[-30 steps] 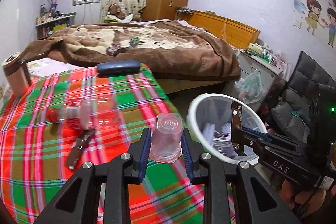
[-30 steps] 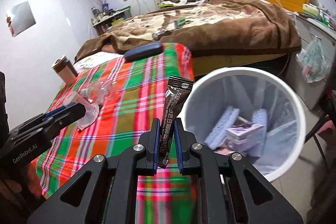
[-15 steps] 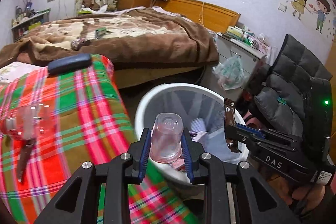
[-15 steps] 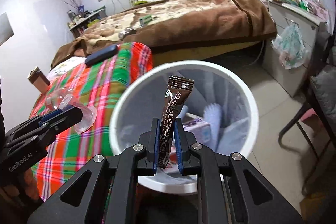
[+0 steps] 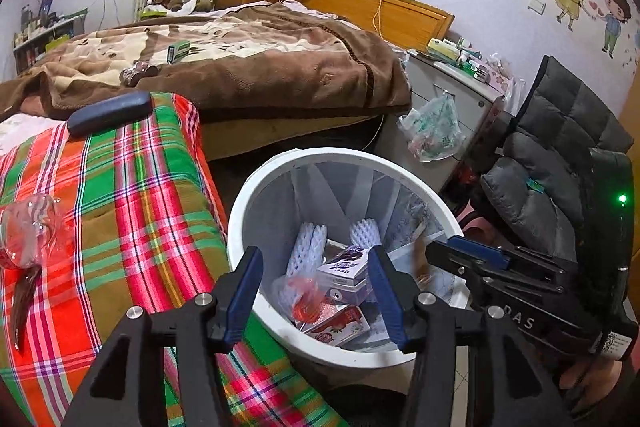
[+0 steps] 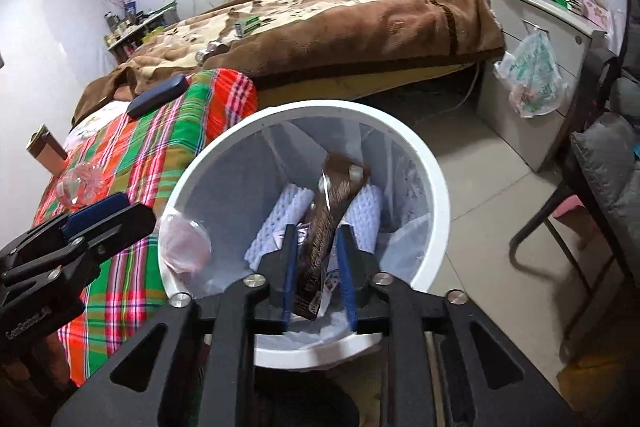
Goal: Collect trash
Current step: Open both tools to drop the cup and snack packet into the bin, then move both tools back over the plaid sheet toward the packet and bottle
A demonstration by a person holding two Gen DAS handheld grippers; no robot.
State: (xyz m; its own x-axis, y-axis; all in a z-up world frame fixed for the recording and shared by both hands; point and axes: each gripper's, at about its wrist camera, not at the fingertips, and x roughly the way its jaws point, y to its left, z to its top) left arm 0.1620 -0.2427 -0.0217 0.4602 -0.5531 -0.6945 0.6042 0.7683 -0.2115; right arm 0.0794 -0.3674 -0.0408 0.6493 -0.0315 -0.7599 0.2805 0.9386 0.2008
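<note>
A white trash bin (image 5: pixel 248 211) (image 6: pixel 434 187) stands on the floor beside the plaid-covered bed, with foam nets and small cartons inside. My left gripper (image 5: pixel 314 293) hangs over it, jaws opening with nothing between them; the clear plastic cup (image 5: pixel 302 301) (image 6: pixel 186 243) is a blur dropping inside the bin. My right gripper (image 6: pixel 318 275) is over the bin too, its jaws opening. The brown sachet (image 6: pixel 328 223) stands tilted and blurred between its pads, which no longer press on it. Each gripper shows in the other's view: the right gripper (image 5: pixel 464 255) and the left gripper (image 6: pixel 108 215).
On the plaid blanket (image 5: pixel 132 211) lie a crushed clear bottle (image 5: pixel 32 227), a brown wrapper (image 5: pixel 24 303) and a dark blue case (image 5: pixel 108 111). A grey cabinet with a hanging plastic bag (image 6: pixel 534 79) and a cushioned chair (image 5: pixel 552 163) flank the bin on tiled floor.
Both grippers moved from above the blanket to over the bin, then opened. The cup has left the left jaws and the sachet has slipped loose in the right ones.
</note>
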